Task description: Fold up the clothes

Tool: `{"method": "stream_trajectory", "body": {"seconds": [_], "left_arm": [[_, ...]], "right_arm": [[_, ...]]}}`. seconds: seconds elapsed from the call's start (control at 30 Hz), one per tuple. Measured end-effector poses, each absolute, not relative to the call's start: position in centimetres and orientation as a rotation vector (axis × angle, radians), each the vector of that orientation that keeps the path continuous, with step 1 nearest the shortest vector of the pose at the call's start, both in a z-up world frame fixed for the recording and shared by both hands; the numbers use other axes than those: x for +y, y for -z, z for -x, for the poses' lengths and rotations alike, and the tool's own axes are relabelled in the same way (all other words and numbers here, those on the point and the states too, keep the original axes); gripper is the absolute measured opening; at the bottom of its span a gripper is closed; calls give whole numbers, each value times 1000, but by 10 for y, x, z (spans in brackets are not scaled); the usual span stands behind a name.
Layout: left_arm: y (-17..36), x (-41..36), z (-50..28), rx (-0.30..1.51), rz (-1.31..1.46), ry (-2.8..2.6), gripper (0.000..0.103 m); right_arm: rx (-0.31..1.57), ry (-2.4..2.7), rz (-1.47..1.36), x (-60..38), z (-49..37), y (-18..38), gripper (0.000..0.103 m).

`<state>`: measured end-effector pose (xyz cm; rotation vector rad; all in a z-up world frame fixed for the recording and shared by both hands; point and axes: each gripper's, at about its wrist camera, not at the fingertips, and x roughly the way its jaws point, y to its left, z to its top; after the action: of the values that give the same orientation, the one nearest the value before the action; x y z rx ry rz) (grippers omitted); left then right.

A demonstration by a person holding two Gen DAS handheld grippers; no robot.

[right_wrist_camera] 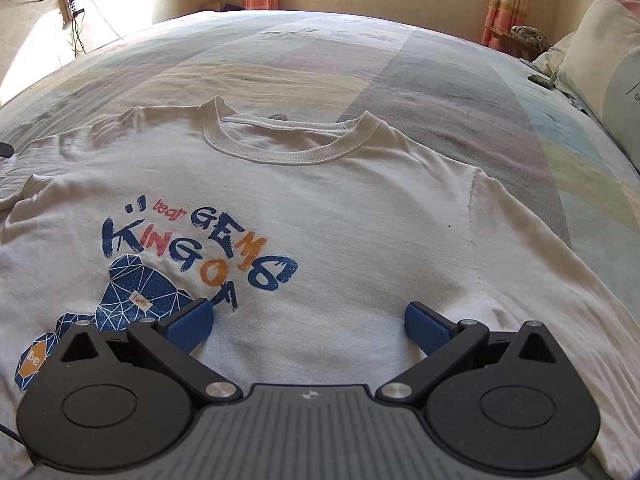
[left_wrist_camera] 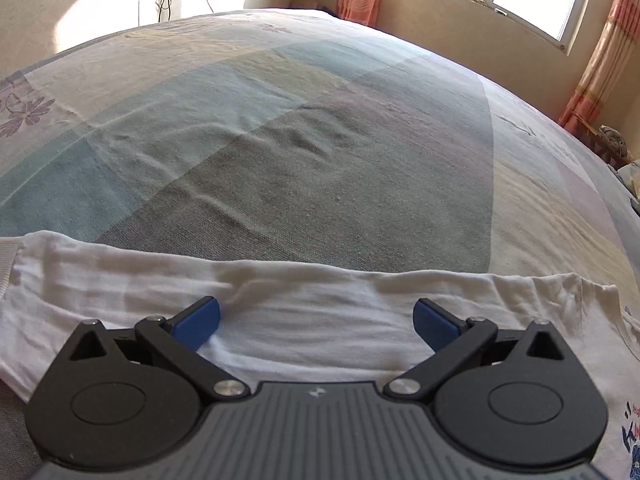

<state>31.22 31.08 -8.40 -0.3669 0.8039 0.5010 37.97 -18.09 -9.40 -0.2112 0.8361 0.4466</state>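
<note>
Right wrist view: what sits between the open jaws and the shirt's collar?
Only shirt fabric, with the printed lettering left of centre. Nothing else lies before the collar in the right wrist view.

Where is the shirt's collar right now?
In the right wrist view the collar sits at upper centre, at the far end of the white shirt spread print-up on the bed, beyond the open right tool. The left wrist view does not show it.

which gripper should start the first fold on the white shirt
Probably left: the left gripper hangs open over the sleeve of the white printed cotton T-shirt; the right gripper is open over its chest.
</note>
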Motion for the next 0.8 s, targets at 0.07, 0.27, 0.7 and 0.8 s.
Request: {"method": "stream_trajectory", "body": {"seconds": [0.07,0.27,0.7,0.8], "left_arm": [[84,321,-317,829,317,-530,102],[56,371,-284,702,556,-581,102],[74,425,-247,711,616,-739,102],[62,408,-244,705,589,-720,102]], "right_arm": [[838,-446,212,-181,-380,94,103],[842,-446,212,-181,-380,94,103],[863,-434,216,-178,-383,93,103],[862,-434,215,-178,-383,93,103]]}}
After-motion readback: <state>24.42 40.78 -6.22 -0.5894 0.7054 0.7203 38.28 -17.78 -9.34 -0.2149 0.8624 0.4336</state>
